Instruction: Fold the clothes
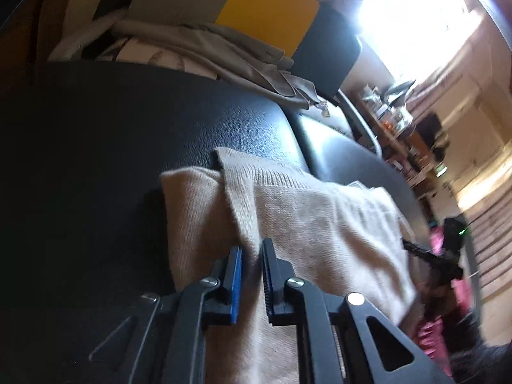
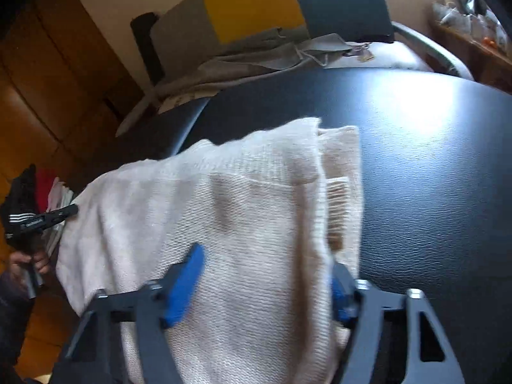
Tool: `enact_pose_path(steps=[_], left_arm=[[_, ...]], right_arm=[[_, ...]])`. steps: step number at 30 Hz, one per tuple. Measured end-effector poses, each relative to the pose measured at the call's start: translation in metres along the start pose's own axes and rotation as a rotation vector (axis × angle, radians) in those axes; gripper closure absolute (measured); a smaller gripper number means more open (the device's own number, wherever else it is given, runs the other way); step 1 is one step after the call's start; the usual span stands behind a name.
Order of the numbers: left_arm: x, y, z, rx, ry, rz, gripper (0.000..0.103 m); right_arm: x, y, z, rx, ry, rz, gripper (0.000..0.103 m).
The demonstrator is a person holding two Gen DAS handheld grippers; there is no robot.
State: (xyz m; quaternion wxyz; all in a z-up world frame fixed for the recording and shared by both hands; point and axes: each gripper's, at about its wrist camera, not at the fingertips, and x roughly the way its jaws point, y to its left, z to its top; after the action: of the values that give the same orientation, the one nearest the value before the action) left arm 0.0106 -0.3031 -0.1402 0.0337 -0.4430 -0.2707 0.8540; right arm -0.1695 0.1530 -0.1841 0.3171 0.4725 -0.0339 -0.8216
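While we hold both grippers at the seat's near edge:
Sweater (image 2: pixel 230 211): layers already doubled over on black seat (image 2: pixel 432 160); squaring seemingly remains
Left gripper (image 1: pixel 251 283): narrow, pinching a fold
Right gripper (image 2: pixel 265 284): wide, straddling the knit

Black leather seat (image 1: pixel 128 121), bright window (image 1: pixel 412 9), cluttered shelf (image 1: pixel 393 118), wooden cupboard doors (image 2: pixel 54 96), yellow panel (image 1: pixel 272 12)

The left tool (image 1: pixel 251 249) has its jaws nearly closed, pinching cloth between blue pads. The right tool (image 2: pixel 265 265) has its jaws spread wide. A hand (image 2: pixel 30 260) at nine o'clock grips the left tool's handle.
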Motion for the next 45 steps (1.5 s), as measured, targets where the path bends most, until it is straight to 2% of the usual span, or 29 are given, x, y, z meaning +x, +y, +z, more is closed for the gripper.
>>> enact_pose_path(steps=[1, 2, 3, 4, 5, 6, 9, 11, 13, 16, 17, 19, 20, 21, 22, 24, 26, 29, 32, 35, 38, 42, 45], left_arm=[[-0.001, 0.002, -0.001, -0.010, 0.009, 0.000, 0.094], [-0.002, 0.004, -0.001, -0.018, 0.017, 0.003, 0.099], [-0.003, 0.003, -0.003, -0.020, 0.027, 0.009, 0.099], [-0.004, 0.003, -0.005, -0.023, 0.037, 0.013, 0.100], [-0.005, 0.003, -0.007, -0.026, 0.049, 0.014, 0.100], [-0.007, 0.004, -0.010, -0.027, 0.059, 0.017, 0.100], [-0.017, 0.006, -0.022, -0.025, 0.082, 0.033, 0.100], [-0.018, 0.013, -0.031, -0.025, 0.090, 0.079, 0.100], [-0.012, 0.023, -0.037, -0.064, 0.104, 0.080, 0.098], [-0.018, 0.020, -0.038, -0.058, 0.078, 0.129, 0.095], [-0.021, 0.017, -0.037, -0.050, 0.066, 0.150, 0.090], [-0.032, 0.005, -0.038, -0.012, 0.021, 0.228, 0.088], [-0.040, -0.003, -0.039, 0.011, -0.017, 0.262, 0.086], [-0.047, -0.010, -0.040, 0.035, -0.055, 0.296, 0.086], [-0.051, -0.018, -0.043, 0.051, -0.082, 0.302, 0.085], [-0.050, -0.032, -0.050, 0.061, -0.102, 0.227, 0.084], [-0.039, -0.049, -0.060, 0.101, -0.097, 0.180, 0.084], [-0.011, -0.066, -0.077, 0.140, -0.036, 0.163, 0.084], [0.006, -0.070, -0.094, 0.161, -0.024, 0.234, 0.084], [0.008, -0.070, -0.111, 0.198, -0.030, 0.306, 0.083], [0.004, -0.067, -0.123, 0.234, -0.049, 0.347, 0.081], [0.001, -0.053, -0.123, 0.189, -0.069, 0.311, 0.081], [-0.005, -0.050, -0.128, 0.201, -0.062, 0.332, 0.081]], right_arm=[[-0.004, -0.006, 0.000, 0.023, -0.001, 0.003, 0.058], [-0.006, -0.010, -0.001, 0.029, 0.000, -0.005, 0.069], [-0.009, -0.013, -0.001, 0.032, 0.001, -0.014, 0.080], [-0.013, -0.013, -0.004, 0.028, -0.001, -0.021, 0.084], [-0.018, -0.012, -0.006, 0.022, -0.003, -0.027, 0.094], [-0.023, -0.012, -0.009, 0.017, -0.006, -0.034, 0.097], [-0.038, -0.010, -0.017, 0.002, -0.013, -0.053, 0.097], [-0.045, -0.011, -0.025, 0.001, -0.015, -0.071, 0.097], [-0.041, -0.023, -0.032, 0.038, -0.002, -0.076, 0.097], [-0.035, -0.040, -0.035, 0.126, -0.033, -0.009, 0.097], [-0.037, -0.043, -0.034, 0.146, -0.049, 0.003, 0.093], [-0.041, -0.042, -0.032, 0.147, -0.066, -0.006, 0.079], [-0.046, -0.040, -0.032, 0.135, -0.074, -0.036, 0.062], [-0.050, -0.038, -0.032, 0.121, -0.082, -0.069, 0.052], [-0.058, -0.032, -0.034, 0.093, -0.107, -0.098, 0.052], [-0.074, -0.019, -0.039, 0.027, -0.162, -0.166, 0.052], [-0.084, -0.002, -0.043, -0.051, -0.203, -0.183, 0.052], [-0.081, 0.031, -0.054, -0.184, -0.164, -0.135, 0.052], [-0.070, 0.054, -0.069, -0.268, -0.099, -0.133, 0.052], [-0.049, 0.045, -0.083, -0.223, -0.022, -0.221, 0.052], [-0.052, 0.031, -0.105, -0.122, -0.039, -0.208, 0.050], [-0.058, 0.042, -0.122, -0.162, -0.055, -0.241, 0.047], [-0.056, 0.048, -0.124, -0.141, -0.032, -0.256, 0.045]])
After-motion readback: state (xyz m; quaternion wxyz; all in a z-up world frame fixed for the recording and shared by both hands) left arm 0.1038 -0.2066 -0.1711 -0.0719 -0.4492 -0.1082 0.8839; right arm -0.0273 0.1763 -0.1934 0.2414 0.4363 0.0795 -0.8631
